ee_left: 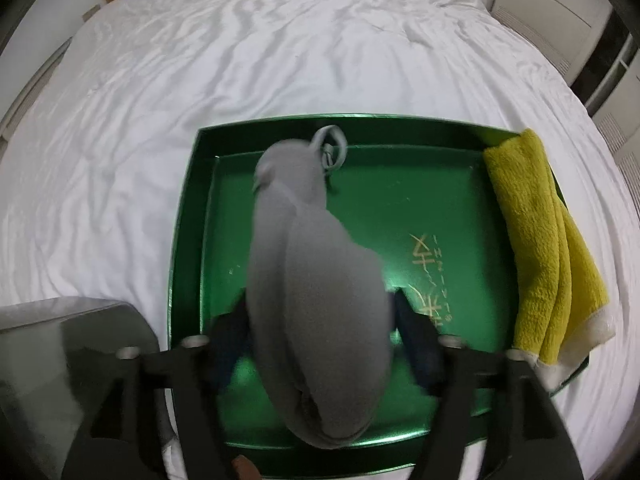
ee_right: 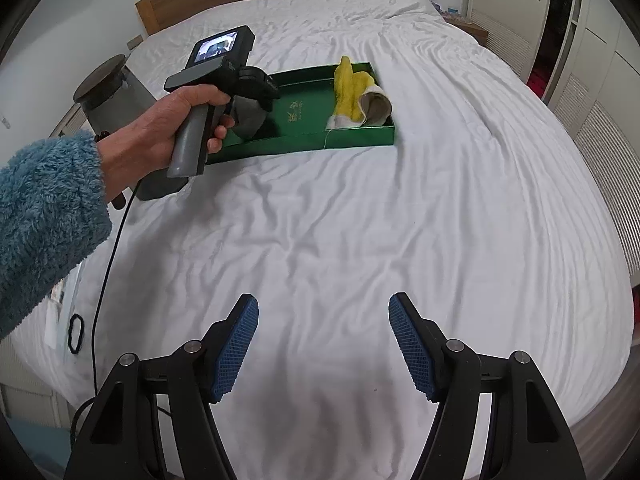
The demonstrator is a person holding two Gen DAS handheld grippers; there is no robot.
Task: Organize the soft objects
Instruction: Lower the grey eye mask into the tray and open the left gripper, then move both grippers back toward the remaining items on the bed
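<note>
Grey cloth held over the green tray on the bed.

The left gripper has its dark fingers pressed against either side of a folded grey cloth, which hangs blurred above the middle of the green tray; a small loop at the cloth's far end reaches toward the tray's far wall. A folded yellow towel with a white edge lies along the tray's right wall, draping partly over it. Gold lettering shows on the tray floor between cloth and towel. The tray sits on a wrinkled white bed sheet. A grey metallic object stands just left of the tray's near corner.
</note>
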